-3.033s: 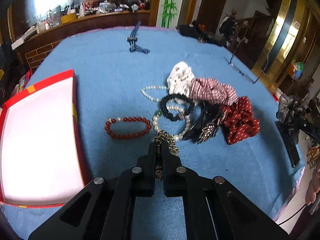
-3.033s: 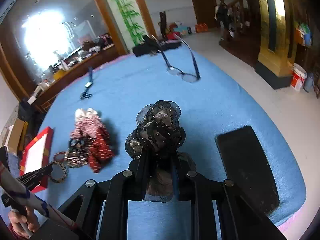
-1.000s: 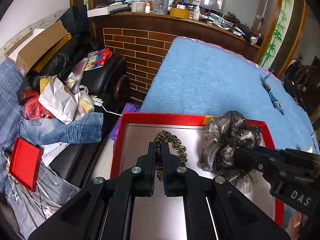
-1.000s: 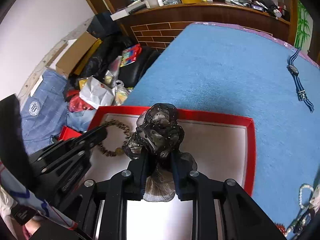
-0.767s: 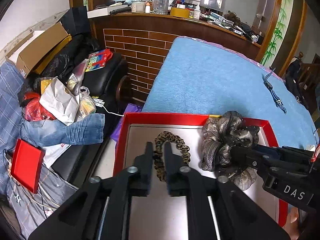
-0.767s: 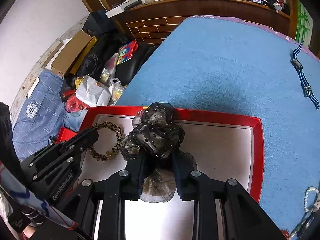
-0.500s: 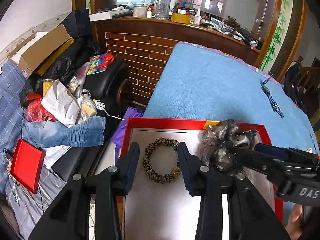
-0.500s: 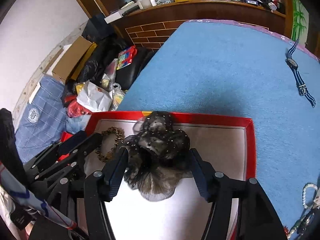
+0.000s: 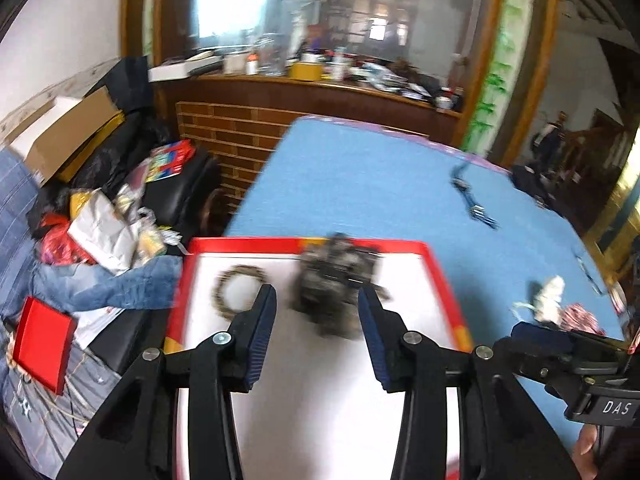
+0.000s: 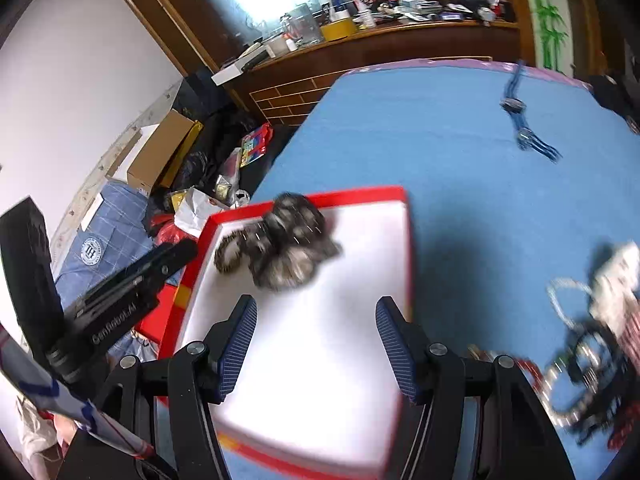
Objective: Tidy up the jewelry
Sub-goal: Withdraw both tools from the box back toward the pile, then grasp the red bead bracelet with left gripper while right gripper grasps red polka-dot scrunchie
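A red box with a white lining (image 9: pixel 320 400) (image 10: pixel 320 360) lies on the blue table. In it lie a leopard-print hair tie (image 9: pixel 238 294) (image 10: pixel 228 256) and, to its right, a black lace scrunchie (image 9: pixel 336 284) (image 10: pixel 290 254). My left gripper (image 9: pixel 316 312) is open and empty above the box, just short of both pieces. My right gripper (image 10: pixel 316 328) is open and empty over the box, behind the scrunchie. The pile of other jewelry (image 10: pixel 592 352) (image 9: pixel 560 308) lies on the table right of the box. Both views are blurred.
A blue watch (image 9: pixel 474 204) (image 10: pixel 524 128) lies at the far side of the table. Left of the table's edge, the floor holds bags, jeans, cardboard boxes and a small red box (image 9: pixel 42 344). A wooden counter (image 9: pixel 320 92) stands behind.
Both grippers carried their pieces to the box and opened. The hair tie and the scrunchie now lie in the box. Both grippers have since drawn back and swung right.
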The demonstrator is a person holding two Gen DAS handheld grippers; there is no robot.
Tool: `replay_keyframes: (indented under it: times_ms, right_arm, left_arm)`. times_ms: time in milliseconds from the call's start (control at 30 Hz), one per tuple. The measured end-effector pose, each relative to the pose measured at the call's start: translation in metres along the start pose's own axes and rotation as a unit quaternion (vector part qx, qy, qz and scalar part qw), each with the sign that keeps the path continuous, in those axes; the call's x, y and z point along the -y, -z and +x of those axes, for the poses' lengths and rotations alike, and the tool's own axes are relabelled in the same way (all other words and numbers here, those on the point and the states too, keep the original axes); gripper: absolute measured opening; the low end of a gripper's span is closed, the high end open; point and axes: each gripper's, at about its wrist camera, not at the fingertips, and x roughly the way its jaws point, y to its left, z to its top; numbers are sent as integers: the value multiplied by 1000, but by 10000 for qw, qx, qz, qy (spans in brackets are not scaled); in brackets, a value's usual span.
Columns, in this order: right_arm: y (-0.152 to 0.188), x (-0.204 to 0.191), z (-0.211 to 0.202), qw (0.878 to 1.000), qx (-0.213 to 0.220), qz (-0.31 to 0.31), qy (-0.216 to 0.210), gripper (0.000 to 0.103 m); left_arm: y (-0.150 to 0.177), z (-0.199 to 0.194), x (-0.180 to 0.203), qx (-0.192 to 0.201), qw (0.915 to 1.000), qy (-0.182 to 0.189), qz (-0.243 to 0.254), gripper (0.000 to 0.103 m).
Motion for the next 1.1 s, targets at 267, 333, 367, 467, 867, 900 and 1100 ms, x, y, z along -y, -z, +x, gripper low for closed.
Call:
replay_keyframes:
  times_ms: [267, 333, 367, 467, 867, 900, 1100]
  right_arm:
    - [48, 86, -97, 9963, 541, 577, 324, 67]
    - [58, 118, -125, 9924, 749, 856, 468, 66]
    - [64, 131, -136, 9904, 807, 972, 565, 66]
    - [82, 175, -168, 9800, 1071, 1458, 833, 66]
    - [114, 251, -193, 9646, 1118, 2257, 781, 66]
    - [114, 255, -193, 9642, 1127, 2276, 769, 66]
    - [118, 264, -190, 9642, 1054, 2317, 738, 66]
  left_arm:
    - [32, -3, 109, -244, 9952, 570, 754, 44]
    - [42, 1, 138, -353, 9921, 717, 968, 44]
    - [45, 5, 150, -422, 9907, 749, 1058, 44]
    - [57, 20, 183, -690, 9850, 902, 1301, 44]
    - [55, 93, 206, -1709, 9705, 179, 1692, 43]
    - [55, 96, 206, -1764, 9685, 144, 1753, 43]
    - [60, 106, 208, -1908, 9605, 27, 2025, 43]
